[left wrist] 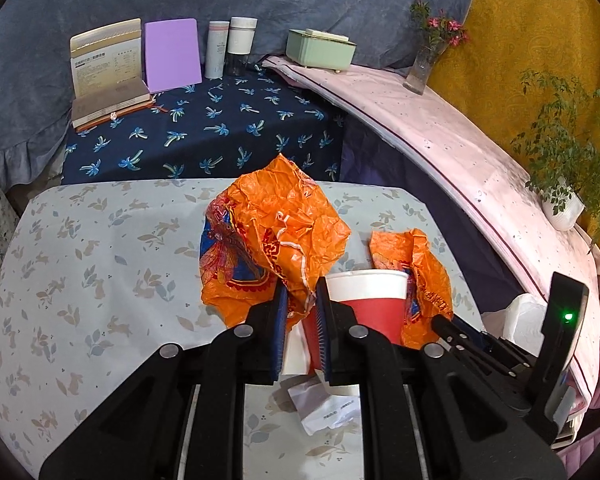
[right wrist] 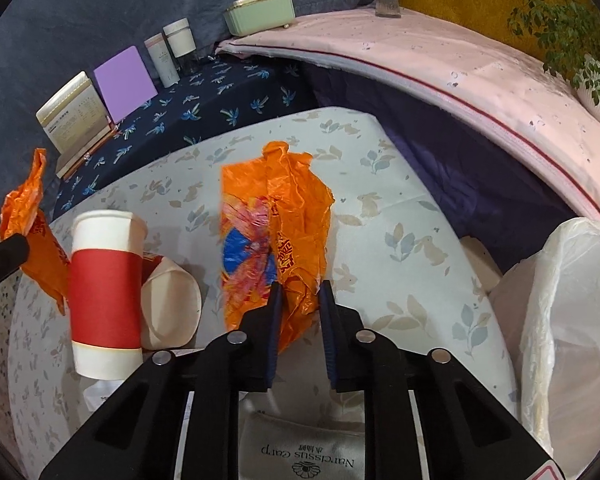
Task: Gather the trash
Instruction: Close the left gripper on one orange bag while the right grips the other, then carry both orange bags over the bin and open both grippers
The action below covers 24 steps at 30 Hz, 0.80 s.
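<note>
Left wrist: left gripper (left wrist: 302,300) pinches orange bag (left wrist: 276,236); right gripper (right wrist: 300,300) pinches its other edge.

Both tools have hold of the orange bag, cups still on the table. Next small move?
Probably pull the two tools apart to spread the bag's mouth. Left tool and right tool each pinch an edge of the orange bag, which hangs crumpled and closed. The red cup stands between them and needs an opening.
</note>
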Each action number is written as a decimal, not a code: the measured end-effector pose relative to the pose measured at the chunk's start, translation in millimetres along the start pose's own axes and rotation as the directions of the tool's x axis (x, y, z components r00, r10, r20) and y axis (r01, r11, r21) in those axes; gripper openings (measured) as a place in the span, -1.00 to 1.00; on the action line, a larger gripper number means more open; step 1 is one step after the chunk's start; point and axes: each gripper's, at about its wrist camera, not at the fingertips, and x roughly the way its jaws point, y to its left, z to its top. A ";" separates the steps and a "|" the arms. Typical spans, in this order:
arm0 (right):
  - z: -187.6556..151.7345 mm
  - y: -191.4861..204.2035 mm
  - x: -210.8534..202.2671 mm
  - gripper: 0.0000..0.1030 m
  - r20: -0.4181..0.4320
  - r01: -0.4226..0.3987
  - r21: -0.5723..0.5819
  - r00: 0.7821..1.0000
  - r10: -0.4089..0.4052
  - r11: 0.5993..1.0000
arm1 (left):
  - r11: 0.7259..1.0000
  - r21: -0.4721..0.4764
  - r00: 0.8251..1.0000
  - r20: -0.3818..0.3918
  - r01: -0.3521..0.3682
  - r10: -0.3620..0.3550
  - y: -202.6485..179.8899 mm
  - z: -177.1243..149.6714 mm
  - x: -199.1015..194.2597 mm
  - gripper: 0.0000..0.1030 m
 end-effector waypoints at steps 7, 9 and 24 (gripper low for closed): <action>8.0 -5.0 -43.8 -0.75 0.081 -0.003 -0.002 0.997 0.003 1.000 | 0.999 0.028 0.999 0.034 0.025 -0.026 -20.6 1.7 -21.6 -0.74; 8.9 -7.9 -58.9 -0.75 0.107 -0.003 0.000 0.994 0.003 1.000 | 0.999 0.040 0.998 0.044 0.036 -0.038 -29.4 1.1 -29.4 -0.74; -7.5 -58.9 -156.9 -0.75 0.242 0.025 0.051 0.970 -0.036 0.998 | 0.978 0.160 0.987 0.067 0.134 -0.146 -119.9 -21.0 -75.5 -0.74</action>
